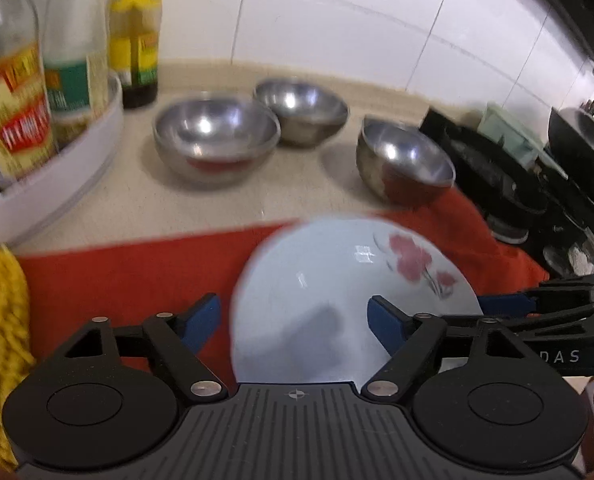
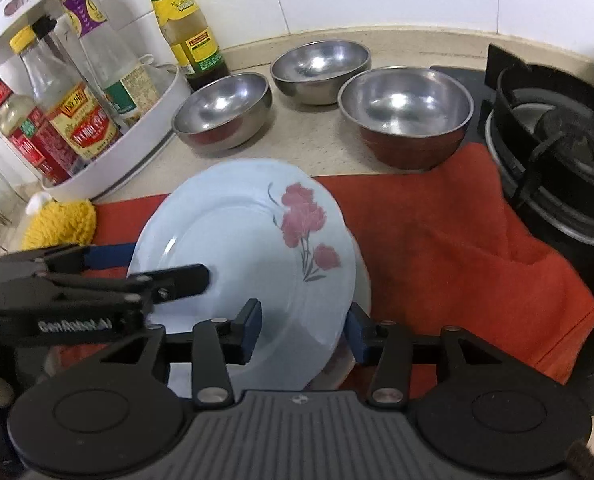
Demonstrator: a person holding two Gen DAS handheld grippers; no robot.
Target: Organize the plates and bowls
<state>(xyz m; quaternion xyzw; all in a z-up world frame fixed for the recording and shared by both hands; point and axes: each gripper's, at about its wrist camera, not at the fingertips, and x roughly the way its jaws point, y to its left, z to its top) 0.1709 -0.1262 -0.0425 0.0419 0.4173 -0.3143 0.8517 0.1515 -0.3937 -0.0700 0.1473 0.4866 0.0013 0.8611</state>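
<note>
A pale blue plate with pink flowers (image 2: 241, 240) is held tilted over the red cloth (image 2: 437, 240); it also shows in the left wrist view (image 1: 337, 292). My right gripper (image 2: 303, 330) straddles its near right rim, jaws partly closed, and another plate edge (image 2: 363, 280) shows under it. My left gripper (image 1: 295, 320) has wide jaws around the plate's left rim; in the right wrist view it (image 2: 145, 268) comes in from the left. Three steel bowls (image 2: 223, 110) (image 2: 321, 70) (image 2: 405, 110) stand on the counter behind.
A white round rack (image 2: 109, 168) with sauce bottles stands at the left, with a yellow-labelled bottle (image 2: 187, 20) beside it. A yellow knitted cloth (image 2: 61, 224) lies at the left. A black gas stove (image 2: 557, 152) is at the right. A tiled wall is behind.
</note>
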